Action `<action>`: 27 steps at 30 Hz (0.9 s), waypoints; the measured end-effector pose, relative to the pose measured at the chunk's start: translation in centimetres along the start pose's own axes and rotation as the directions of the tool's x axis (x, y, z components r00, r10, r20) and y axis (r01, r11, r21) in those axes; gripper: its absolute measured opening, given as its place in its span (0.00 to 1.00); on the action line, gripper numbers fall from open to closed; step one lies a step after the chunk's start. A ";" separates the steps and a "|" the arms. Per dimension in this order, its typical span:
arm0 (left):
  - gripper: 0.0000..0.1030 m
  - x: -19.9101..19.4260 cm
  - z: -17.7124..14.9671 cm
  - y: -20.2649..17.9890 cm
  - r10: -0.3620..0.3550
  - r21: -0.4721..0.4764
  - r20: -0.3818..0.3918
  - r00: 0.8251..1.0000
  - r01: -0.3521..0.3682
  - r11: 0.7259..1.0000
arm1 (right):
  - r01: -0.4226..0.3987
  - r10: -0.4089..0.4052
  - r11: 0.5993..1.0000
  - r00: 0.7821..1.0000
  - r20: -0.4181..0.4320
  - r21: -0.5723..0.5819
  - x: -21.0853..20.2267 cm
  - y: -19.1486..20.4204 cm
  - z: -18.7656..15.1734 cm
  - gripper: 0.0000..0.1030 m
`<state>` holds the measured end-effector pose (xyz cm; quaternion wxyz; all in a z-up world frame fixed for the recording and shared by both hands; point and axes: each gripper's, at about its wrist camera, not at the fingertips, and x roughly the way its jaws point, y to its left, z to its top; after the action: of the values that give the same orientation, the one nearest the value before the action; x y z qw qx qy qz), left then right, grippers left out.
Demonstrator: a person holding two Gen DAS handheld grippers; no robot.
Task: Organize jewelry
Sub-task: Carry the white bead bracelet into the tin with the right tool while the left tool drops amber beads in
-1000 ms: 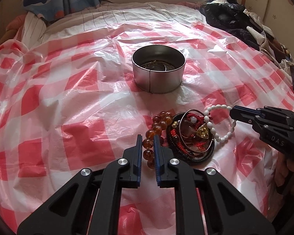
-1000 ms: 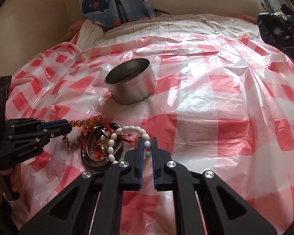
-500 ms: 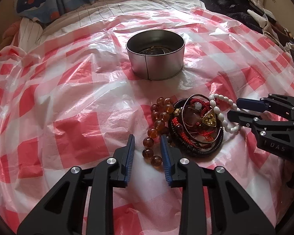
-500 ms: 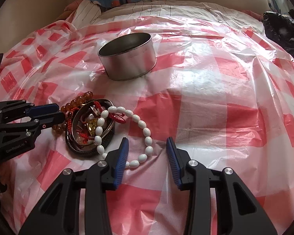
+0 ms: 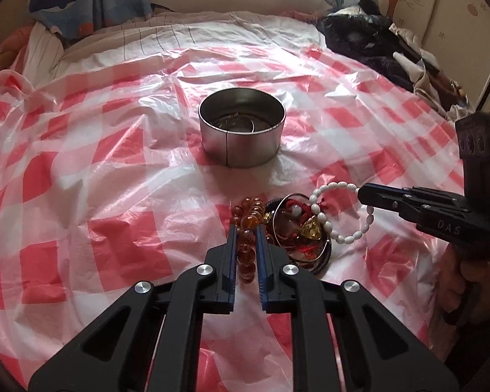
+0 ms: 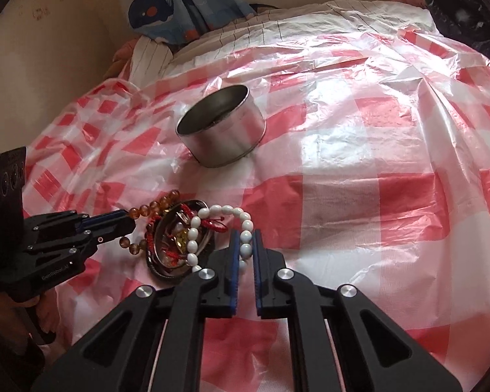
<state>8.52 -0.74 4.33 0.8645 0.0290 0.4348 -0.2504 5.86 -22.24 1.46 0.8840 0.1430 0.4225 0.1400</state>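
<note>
A pile of jewelry lies on the red-checked plastic cloth: dark bangles, red cord, a yellow stone. My left gripper is shut on the amber bead bracelet at the pile's left side; it also shows in the right wrist view. My right gripper is shut on the white bead bracelet, whose loop drapes over the pile; in the left wrist view it comes in from the right onto the white beads. A round metal tin with thin jewelry inside stands beyond the pile.
The cloth covers a bed and is wrinkled. Dark clothes are heaped at the far right. A whale-print curtain and striped bedding lie at the far left. A hand holds the right gripper.
Both grippers opened half a second ago and have now shut, the left on the amber beads, the right on the white beads. Both bracelets are lifting off the pile.
</note>
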 end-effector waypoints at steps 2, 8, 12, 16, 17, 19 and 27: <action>0.10 -0.4 0.2 0.7 -0.042 -0.048 0.017 0.999 0.042 0.998 | -0.028 0.028 1.000 0.999 0.035 -0.003 -0.8 0.4 0.3 0.08; 0.10 -1.7 1.0 0.9 -0.104 -0.084 0.074 0.992 0.110 0.990 | -0.085 0.086 0.996 0.989 0.119 -0.013 -2.5 1.1 1.0 0.08; 0.10 -2.2 2.6 0.8 -0.113 -0.089 0.106 0.988 0.123 0.988 | -0.107 0.112 0.994 0.979 0.173 -0.037 -3.2 1.9 2.1 0.08; 0.10 -2.6 5.0 0.6 -0.121 -0.095 0.145 0.982 0.136 0.986 | -0.129 0.133 0.991 0.972 0.192 -0.033 -2.8 2.2 3.8 0.08; 0.10 -2.7 5.6 0.5 -0.123 -0.094 0.152 0.981 0.139 0.986 | -0.132 0.136 0.991 0.971 0.198 -0.035 -2.8 2.3 4.2 0.08; 0.10 -2.7 6.9 0.3 -0.126 -0.100 0.175 0.976 0.145 0.984 | -0.137 0.144 0.990 0.968 0.207 -0.044 -2.9 2.6 5.0 0.08; 0.10 0.3 11.1 0.9 -0.156 -0.194 0.233 0.960 0.203 0.960 | -0.136 0.151 0.987 0.959 0.238 -0.081 -2.0 3.6 8.5 0.08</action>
<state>17.29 -3.00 10.85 0.8780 -0.1322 0.3641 -0.2811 10.86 -20.82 9.32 0.9207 0.1611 0.2949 0.1986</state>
